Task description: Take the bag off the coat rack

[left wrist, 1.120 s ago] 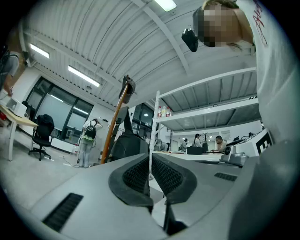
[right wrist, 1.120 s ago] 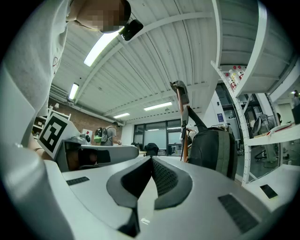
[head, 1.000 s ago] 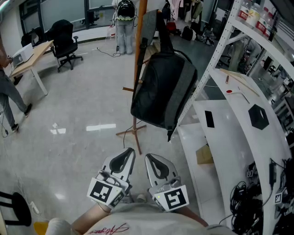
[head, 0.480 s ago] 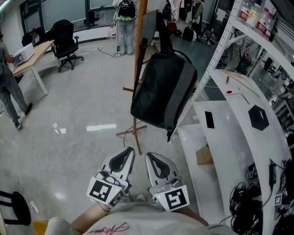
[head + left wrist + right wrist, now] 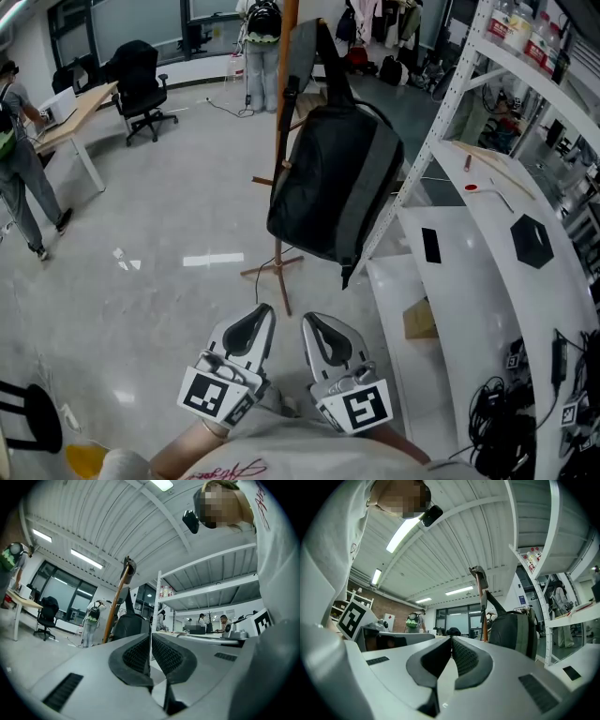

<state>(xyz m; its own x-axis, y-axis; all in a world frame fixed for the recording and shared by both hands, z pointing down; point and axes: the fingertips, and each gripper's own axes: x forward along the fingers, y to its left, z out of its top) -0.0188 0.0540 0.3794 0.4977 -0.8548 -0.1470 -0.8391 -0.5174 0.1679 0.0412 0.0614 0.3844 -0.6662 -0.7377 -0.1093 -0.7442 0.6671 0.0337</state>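
Bag [image 5: 333, 178] hung from the coat rack [image 5: 283, 141] by its top strap [image 5: 328, 61], off the floor. It looked soft, saggy and probably fairly heavy, so I'd hook that strap. No readable logo. Left claw [image 5: 265, 309] and right claw [image 5: 310, 322] were both closed, empty, well short of it.

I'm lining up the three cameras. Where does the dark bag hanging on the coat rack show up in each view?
Head view: the bag hangs at upper centre.
Left gripper view: the bag is left of centre, just above the jaws.
Right gripper view: the bag is right of centre.
Shared landmark: the wooden coat rack pole, at the bag's left in every view.
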